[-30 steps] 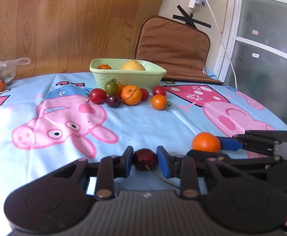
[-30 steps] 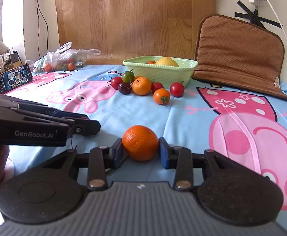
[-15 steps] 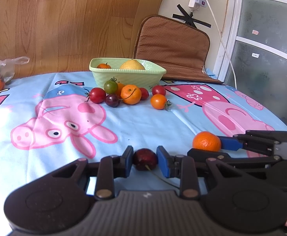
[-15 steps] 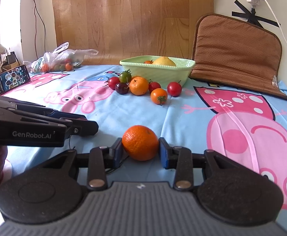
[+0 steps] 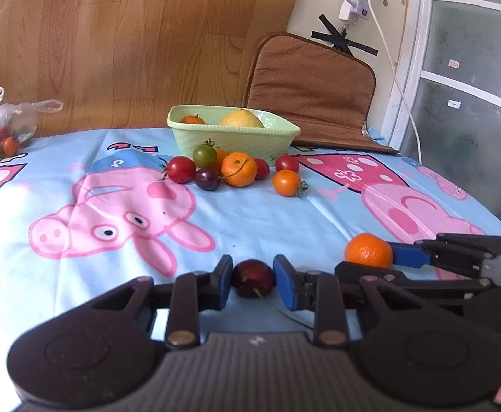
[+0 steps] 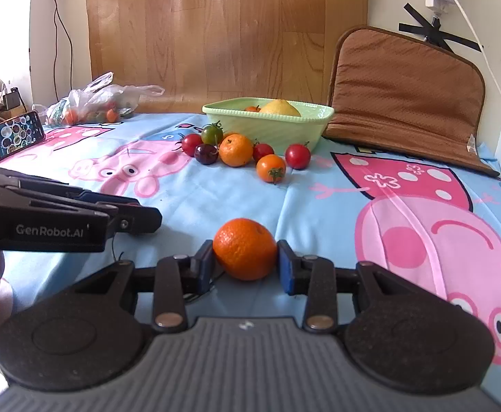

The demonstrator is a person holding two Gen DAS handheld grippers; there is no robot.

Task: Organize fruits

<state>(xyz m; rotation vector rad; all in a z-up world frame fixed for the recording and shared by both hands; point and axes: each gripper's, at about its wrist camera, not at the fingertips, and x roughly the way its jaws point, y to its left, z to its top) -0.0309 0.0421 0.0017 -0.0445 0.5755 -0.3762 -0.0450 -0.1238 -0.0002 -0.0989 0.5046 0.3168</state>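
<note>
A cherry (image 5: 253,277) is pinched by the left gripper (image 5: 253,279) and an orange (image 6: 245,253) by the right gripper (image 6: 246,263), both well short of the bowl (image 6: 278,127), which is straight ahead, fwiw.

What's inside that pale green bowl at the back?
Above the pale green ribbed bowl's rim show a large yellow lemon-like fruit and a small orange tomato. The bowl's wall hides whatever lies lower inside.
</note>
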